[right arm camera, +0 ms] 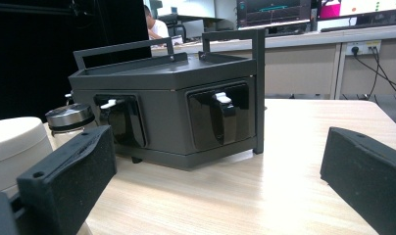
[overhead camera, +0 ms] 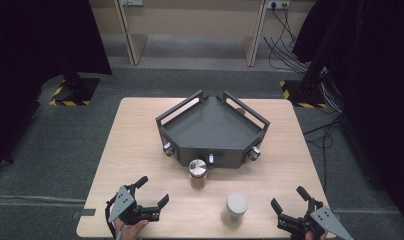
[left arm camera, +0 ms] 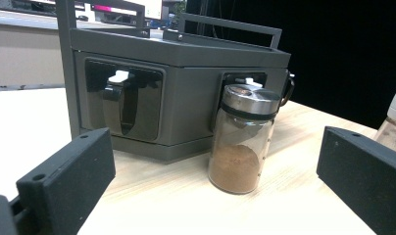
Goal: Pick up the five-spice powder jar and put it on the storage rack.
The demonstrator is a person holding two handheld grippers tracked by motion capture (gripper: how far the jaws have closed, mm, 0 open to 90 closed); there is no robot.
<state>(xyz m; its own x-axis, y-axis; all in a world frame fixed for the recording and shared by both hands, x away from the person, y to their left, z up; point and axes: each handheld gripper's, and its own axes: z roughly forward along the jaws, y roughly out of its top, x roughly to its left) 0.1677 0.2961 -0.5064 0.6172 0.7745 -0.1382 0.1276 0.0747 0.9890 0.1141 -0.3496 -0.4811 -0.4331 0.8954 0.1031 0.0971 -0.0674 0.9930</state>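
Observation:
A dark grey multi-sided rack with railed top and clip holders on its faces stands mid-table. A glass spice jar with a metal lid and brown powder stands just before its front face; in the left gripper view this jar is ahead between the jaws, well beyond them. A white-lidded jar stands nearer, right of centre. My left gripper rests open at the near left of the table, empty. My right gripper is open at the near right, empty, with the white-lidded jar to its left.
The wooden table has bare room on both sides of the rack. Beyond it are grey floor, dark curtains, stand bases with yellow-black tape and cables at the back right.

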